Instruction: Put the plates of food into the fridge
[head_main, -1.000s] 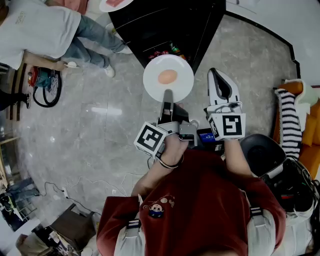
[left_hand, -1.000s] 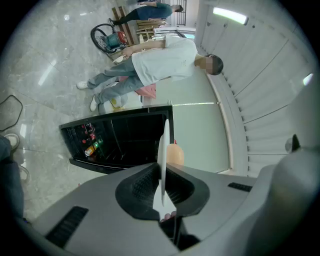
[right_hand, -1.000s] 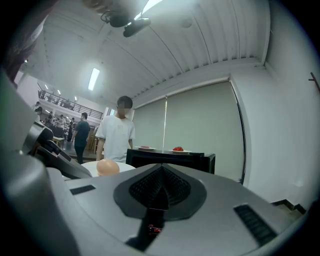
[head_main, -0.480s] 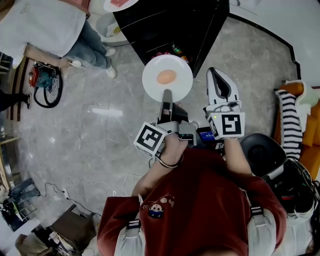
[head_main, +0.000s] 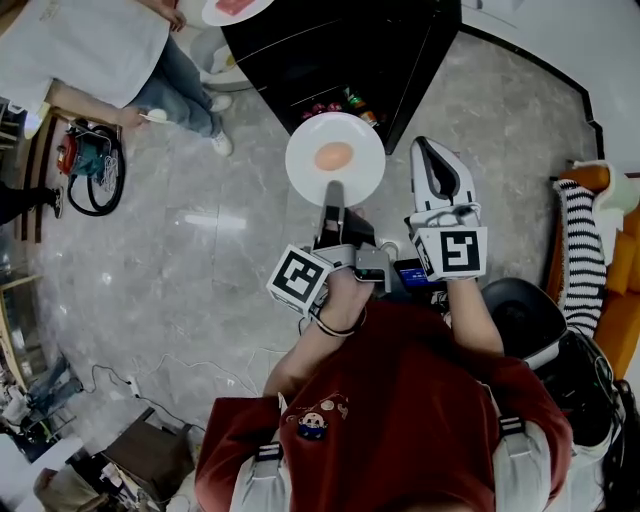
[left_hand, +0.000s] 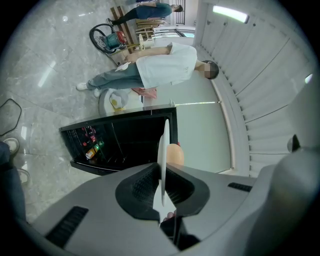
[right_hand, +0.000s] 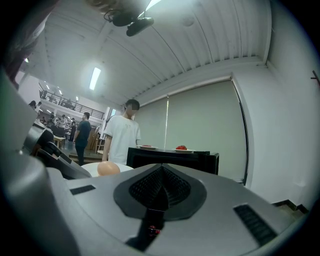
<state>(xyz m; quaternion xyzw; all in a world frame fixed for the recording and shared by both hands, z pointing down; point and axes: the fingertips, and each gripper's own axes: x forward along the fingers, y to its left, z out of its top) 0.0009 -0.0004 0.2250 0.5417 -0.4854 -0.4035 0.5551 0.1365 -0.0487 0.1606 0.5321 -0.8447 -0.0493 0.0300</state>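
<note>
A white plate (head_main: 350, 140) with a round peach-coloured bun (head_main: 334, 155) hangs above the floor, just before the open black fridge (head_main: 340, 45). My left gripper (head_main: 335, 190) is shut on the plate's near rim. In the left gripper view the plate (left_hand: 163, 150) stands edge-on between the jaws, with the bun (left_hand: 175, 154) behind it. My right gripper (head_main: 432, 150) is beside the plate on the right, shut with nothing in it. The right gripper view shows its closed jaws, the bun (right_hand: 108, 168) at left and the fridge (right_hand: 175, 159) ahead.
Bottles (head_main: 340, 100) sit on a shelf inside the fridge. More plates of food (right_hand: 181, 148) stand on its top. A person in a white shirt (head_main: 90, 40) stands left of the fridge. A vacuum cleaner (head_main: 90, 165) lies at left; a black chair (head_main: 520, 305) is at right.
The plate and both grippers have hardly moved. The person in the white shirt has shifted a little near the fridge.
</note>
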